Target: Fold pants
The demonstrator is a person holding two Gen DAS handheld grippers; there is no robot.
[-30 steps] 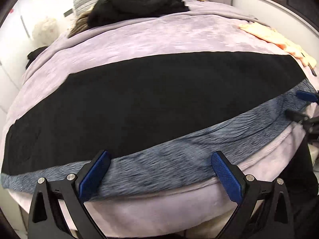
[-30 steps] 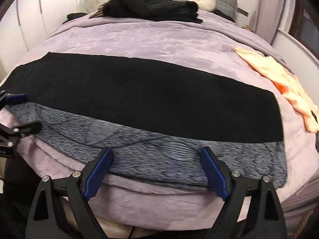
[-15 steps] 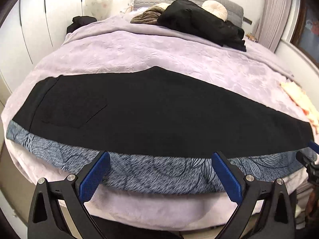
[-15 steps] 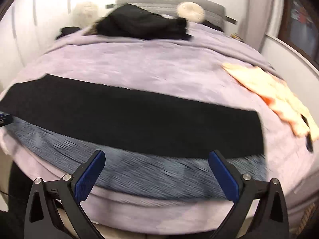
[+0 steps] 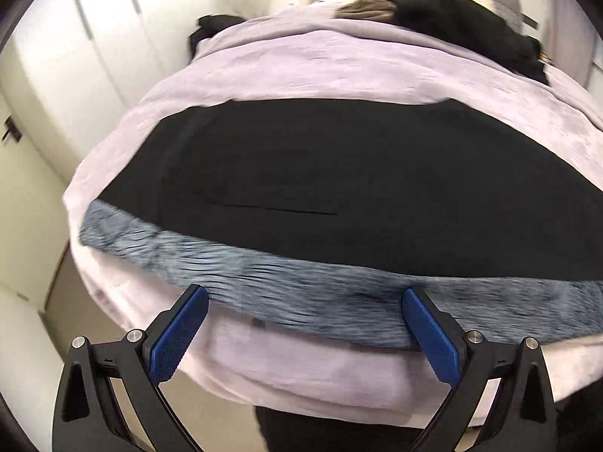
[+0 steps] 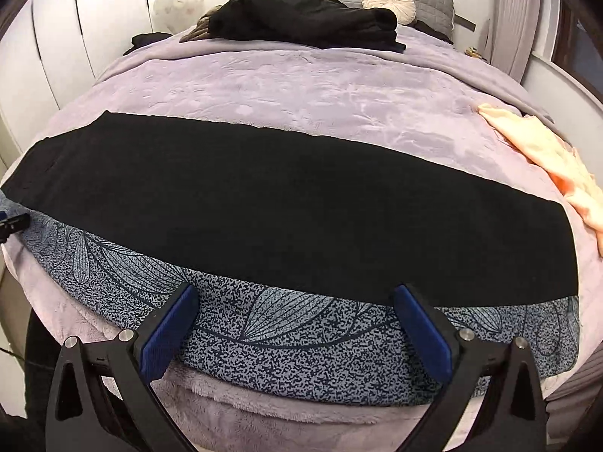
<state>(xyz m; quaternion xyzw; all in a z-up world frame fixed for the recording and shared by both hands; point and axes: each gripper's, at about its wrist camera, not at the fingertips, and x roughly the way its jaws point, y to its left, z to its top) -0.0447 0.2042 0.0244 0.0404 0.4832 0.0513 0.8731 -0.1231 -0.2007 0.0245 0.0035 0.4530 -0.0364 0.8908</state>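
Pants [image 6: 286, 203] flat across bed [image 6: 301, 86], black over blue patterned strip at 6 o'clock. Left claw [image 5: 305, 312], right claw [image 6: 297, 309] both wide, holding nothing. Risk: pinching purple blanket too, or only one layer, so fold goes crooked.

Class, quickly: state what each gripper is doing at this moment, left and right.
Left gripper: open, holding nothing, above the patterned blue cloth.
Right gripper: open, holding nothing, near the black pants.
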